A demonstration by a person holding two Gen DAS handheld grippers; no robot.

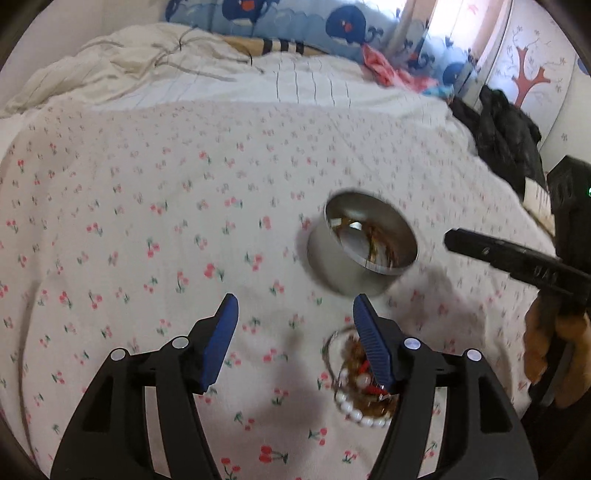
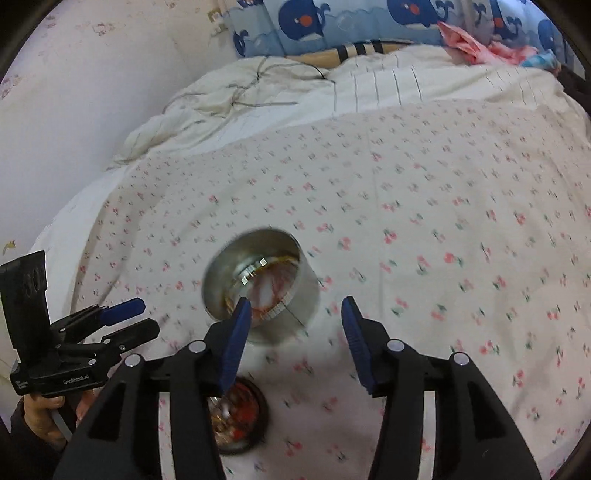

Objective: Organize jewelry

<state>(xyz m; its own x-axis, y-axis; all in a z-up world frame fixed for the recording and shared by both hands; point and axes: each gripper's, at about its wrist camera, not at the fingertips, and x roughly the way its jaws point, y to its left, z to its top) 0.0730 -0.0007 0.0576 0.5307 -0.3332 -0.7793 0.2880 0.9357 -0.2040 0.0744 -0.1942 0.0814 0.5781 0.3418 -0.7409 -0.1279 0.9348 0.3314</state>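
Note:
A round metal tin (image 1: 364, 243) lies tipped on the cherry-print bedsheet (image 1: 147, 221), with brownish jewelry inside. My left gripper (image 1: 295, 310) is open just in front of it, nothing between its blue pads. Under its right finger lies a pile of jewelry (image 1: 354, 395) with white pearls and amber beads, in a round dish. In the right wrist view my right gripper (image 2: 295, 310) is open and empty, its left finger in front of the tin (image 2: 258, 284). The dish of jewelry (image 2: 240, 417) sits below that finger. The left gripper (image 2: 136, 317) shows at the far left.
A rumpled white duvet (image 1: 129, 70) and a whale-print pillow (image 2: 332, 22) lie at the head of the bed. Dark clothing (image 1: 506, 129) hangs off the right bed edge. A wall (image 2: 74, 110) borders the bed's left. A hand (image 1: 569, 350) holds the right gripper.

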